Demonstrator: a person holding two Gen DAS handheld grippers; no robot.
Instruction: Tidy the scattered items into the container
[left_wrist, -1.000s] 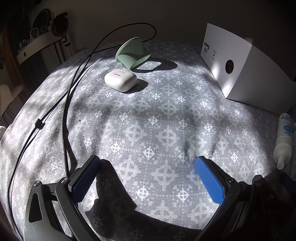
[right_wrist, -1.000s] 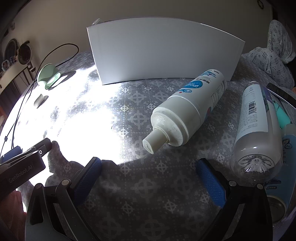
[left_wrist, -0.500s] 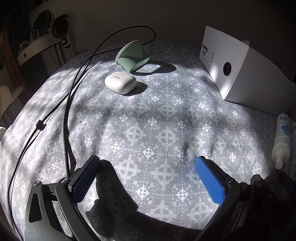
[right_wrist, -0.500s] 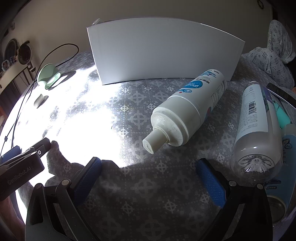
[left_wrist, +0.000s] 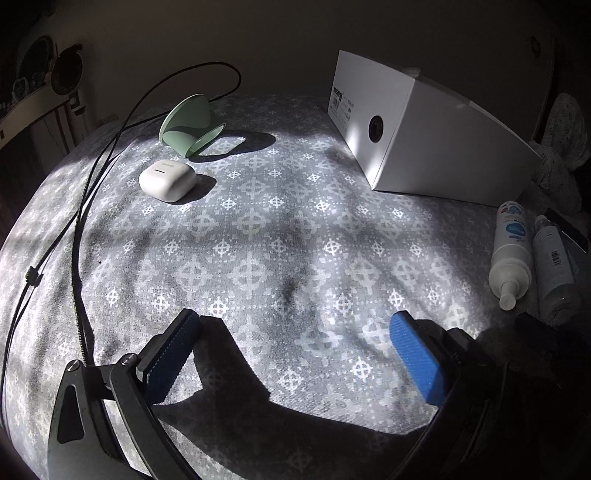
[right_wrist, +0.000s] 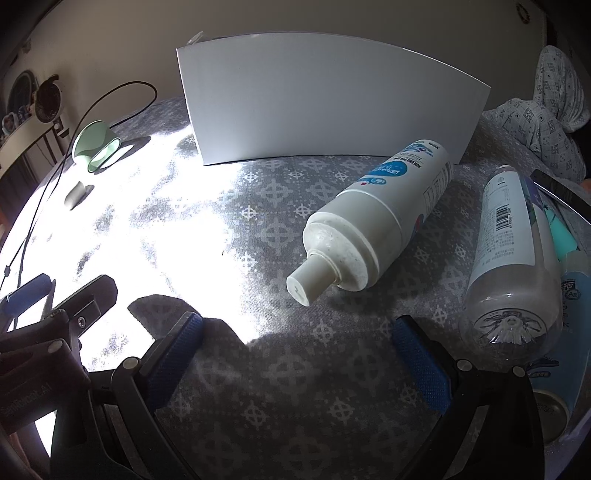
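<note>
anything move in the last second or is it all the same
Only the left gripper moved: it drew back and swung right, so the white box and both bottles show more fully in its view. It took hold of nothing. The right gripper kept still, jaws open. The earbud case, green cup, cable, foam bottle and clear bottle lie where they were.

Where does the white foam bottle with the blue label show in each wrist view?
Left wrist: the white foam bottle lies at the far right edge, nozzle toward the camera.
Right wrist: it lies right of centre, nozzle pointing at the open right claw.
Shared landmark: the white box behind it.
</note>
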